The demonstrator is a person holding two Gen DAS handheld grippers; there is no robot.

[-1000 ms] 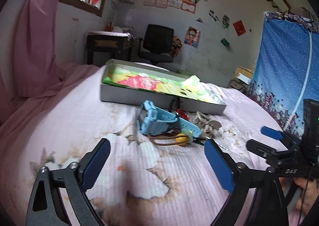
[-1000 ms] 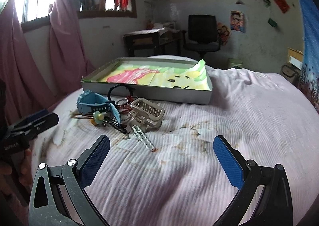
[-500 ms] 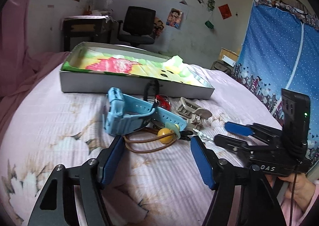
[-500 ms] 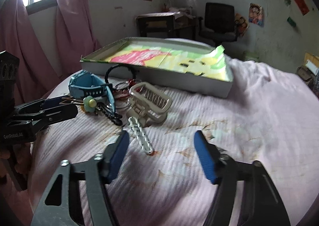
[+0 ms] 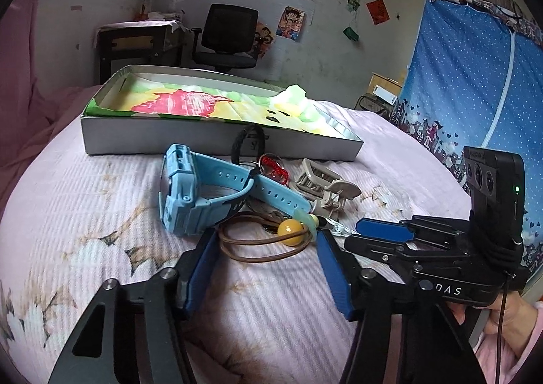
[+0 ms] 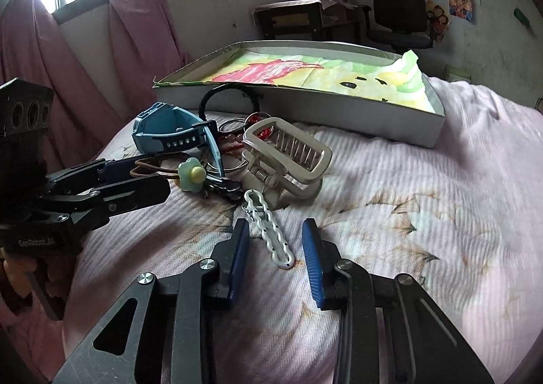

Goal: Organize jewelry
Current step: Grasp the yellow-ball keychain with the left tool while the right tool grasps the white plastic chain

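Two handheld grippers close in on a heap of trinkets on a bed. Nearest the lens, the right gripper [image 6: 275, 241] sits low over the bedspread [image 6: 390, 248], jaws parted and straddling a white wavy hair clip [image 6: 269, 231] without visibly touching it, apparently lined up to pinch it. The left gripper [image 5: 268, 248] does likewise from the other side, its blue pads set apart around a brown cord loop with a yellow bead [image 5: 292, 236]; nothing is clamped yet. Both appear placed low and level so the fingers can slip along the cloth under thin items.

Just beyond lie a pale green flower hair tie [image 6: 190, 175], a beige claw clip [image 6: 288, 153] and a blue strap watch [image 5: 200, 190], tangled with metal rings and a red charm [image 5: 273, 165]. A black hair band [image 6: 230, 95] leans against the wall of a shallow grey box [image 5: 210, 143], which is lined with bright printed paper, holds no jewelry and is the likely destination.

Pink ribbed bedding with a faded flower print covers the bed. Farther back stand a desk [image 5: 135, 41] and black office chair [image 5: 227, 38], pink curtains [image 6: 68, 44] at a barred window, posters on a scuffed white wall, and a blue dotted fabric wardrobe [image 5: 475, 78].
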